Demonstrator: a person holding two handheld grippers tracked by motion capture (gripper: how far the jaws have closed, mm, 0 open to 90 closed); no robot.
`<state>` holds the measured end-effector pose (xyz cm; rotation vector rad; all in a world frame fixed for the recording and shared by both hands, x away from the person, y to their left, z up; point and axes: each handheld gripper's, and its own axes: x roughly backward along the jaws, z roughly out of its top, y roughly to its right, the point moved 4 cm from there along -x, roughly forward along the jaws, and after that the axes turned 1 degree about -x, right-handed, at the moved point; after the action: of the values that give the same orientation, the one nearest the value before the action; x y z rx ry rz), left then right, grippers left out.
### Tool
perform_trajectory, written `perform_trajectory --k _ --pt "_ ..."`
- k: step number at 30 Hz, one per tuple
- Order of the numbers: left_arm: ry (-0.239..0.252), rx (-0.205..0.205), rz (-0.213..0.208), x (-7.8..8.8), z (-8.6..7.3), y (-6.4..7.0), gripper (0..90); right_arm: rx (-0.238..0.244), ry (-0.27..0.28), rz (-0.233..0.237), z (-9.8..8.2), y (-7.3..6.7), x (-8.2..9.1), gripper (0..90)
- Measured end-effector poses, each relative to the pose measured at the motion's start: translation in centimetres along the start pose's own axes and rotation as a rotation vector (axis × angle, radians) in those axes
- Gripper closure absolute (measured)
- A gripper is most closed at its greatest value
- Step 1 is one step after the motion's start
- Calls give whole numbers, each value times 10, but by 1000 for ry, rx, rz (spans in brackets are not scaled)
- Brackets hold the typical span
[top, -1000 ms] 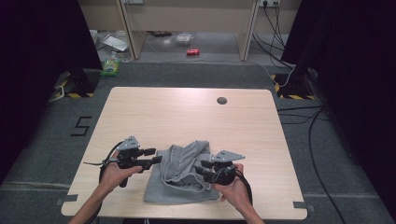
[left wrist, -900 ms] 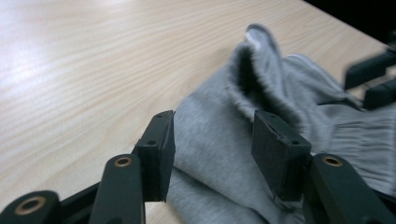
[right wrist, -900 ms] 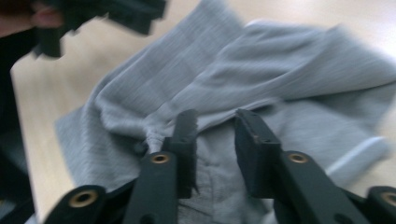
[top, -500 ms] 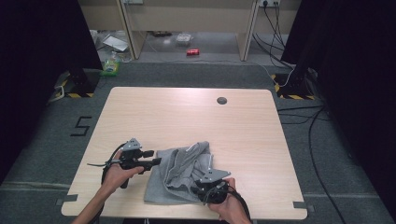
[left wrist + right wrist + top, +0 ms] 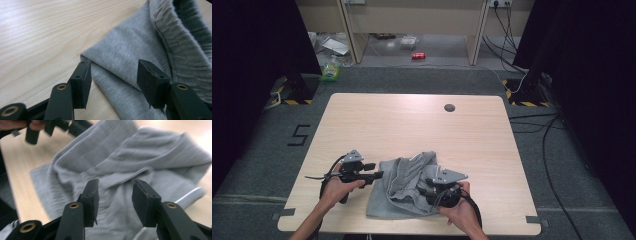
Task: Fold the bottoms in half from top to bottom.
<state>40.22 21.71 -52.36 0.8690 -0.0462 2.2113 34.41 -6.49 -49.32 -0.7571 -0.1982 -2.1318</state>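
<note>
Two grippers at grey garment (image 5: 404, 187) — left gripper (image 5: 112, 82) and right gripper (image 5: 114, 200) jaws apart, just opened wider, gripping nothing; best pinched single folded edge, not bunched layers.

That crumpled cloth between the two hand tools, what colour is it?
The cloth is plain light grey, with a ribbed band; the left gripper view shows it best.

A lab or recording studio: a pale wood-grain counter (image 5: 412, 125) stands alone on grey carpet (image 5: 412, 80), black curtains (image 5: 252, 60) hang at both sides, black cables (image 5: 557, 150) trail across the floor, yellow-and-black hazard tape (image 5: 287, 101) marks stand feet, and a taped numeral 5 (image 5: 298, 135) lies beside the counter's left edge.
</note>
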Motion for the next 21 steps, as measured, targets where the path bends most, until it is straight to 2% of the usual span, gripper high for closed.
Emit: perform_trajectory --k 5,10,15,18,21 --pt "-13 7 22 -1 -3 -5 421 -25 35 -25 18 16 -1 513" --pt "-35 6 39 -3 -8 -8 410 -20 58 -29 40 21 -8 486" --pt "-57 -16 58 -8 -14 -9 406 9 39 -25 57 26 -20 466" --pt "-57 -26 66 -8 -14 -9 406 6 19 -19 61 30 -30 427" --pt "-48 -37 69 -9 -15 -8 405 -1 16 16 66 30 -39 409"
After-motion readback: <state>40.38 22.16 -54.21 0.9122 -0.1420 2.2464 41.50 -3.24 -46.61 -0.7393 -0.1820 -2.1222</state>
